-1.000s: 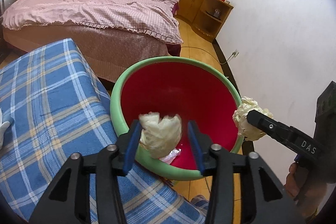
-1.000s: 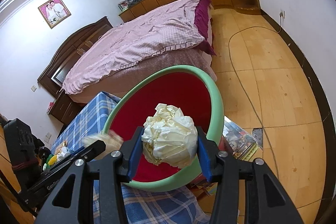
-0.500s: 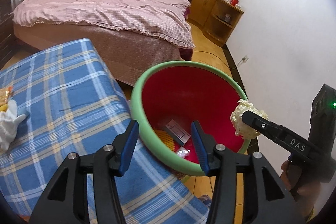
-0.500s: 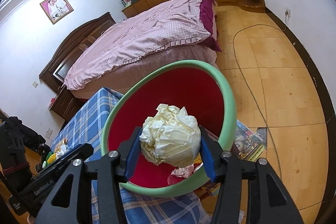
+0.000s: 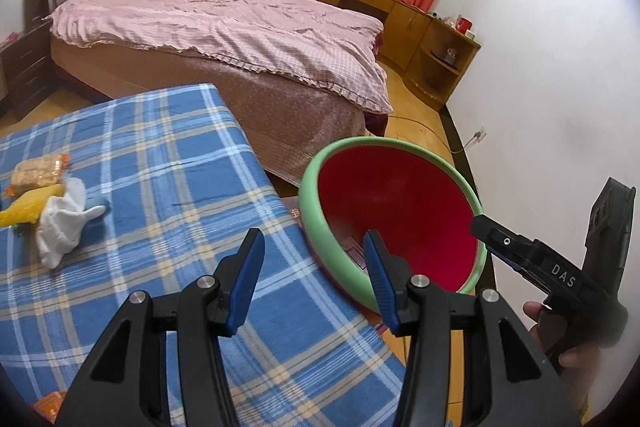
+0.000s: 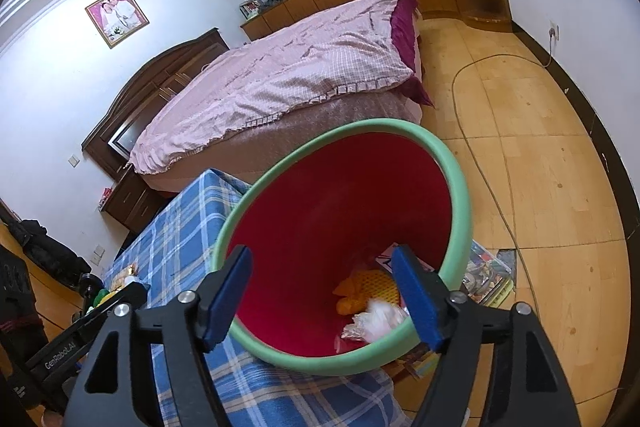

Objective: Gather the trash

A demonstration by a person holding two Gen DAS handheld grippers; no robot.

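Bedroom with a pink-covered bed (image 5: 224, 27), a wooden floor (image 6: 540, 167) and, in the foreground, a bench (image 5: 168, 155) draped in a blue plaid cloth. Against the bench edge stands the trash bin (image 6: 456, 187), red inside with a green rim, its mouth tilted toward both cameras.

Right hand-held gripper (image 6: 320, 291): poised over the bin's mouth, its blue fingers spread apart with nothing between them. Its jaws have just been opening; the crumpled cream paper ball they pinched a moment ago is no longer between them and is not clearly identifiable among the bin's contents, though it has presumably dropped in. At the bin's bottom lie an orange-yellow wrapper (image 6: 368, 287), a pale pinkish crinkled scrap (image 6: 376, 319) and a flat printed piece, partly hidden by the fingers.

Left hand-held gripper (image 5: 312, 279): likewise spread and empty, now pointing at the bench edge beside the bin rather than into it; its own cream wad has also gone from between the fingers.

Progress: two pieces appear to have been deposited. Left on the bench, well apart from the bin, is a small cluster: a white crumpled tissue (image 5: 60, 223), a yellow item (image 5: 28, 205) touching it, and a packet in clear wrapping (image 5: 38, 171) just behind. An orange scrap shows at the bench's near edge. Judging by this, the task is partly done; the remaining cluster would be the next target, most conveniently for the left hand-held gripper.
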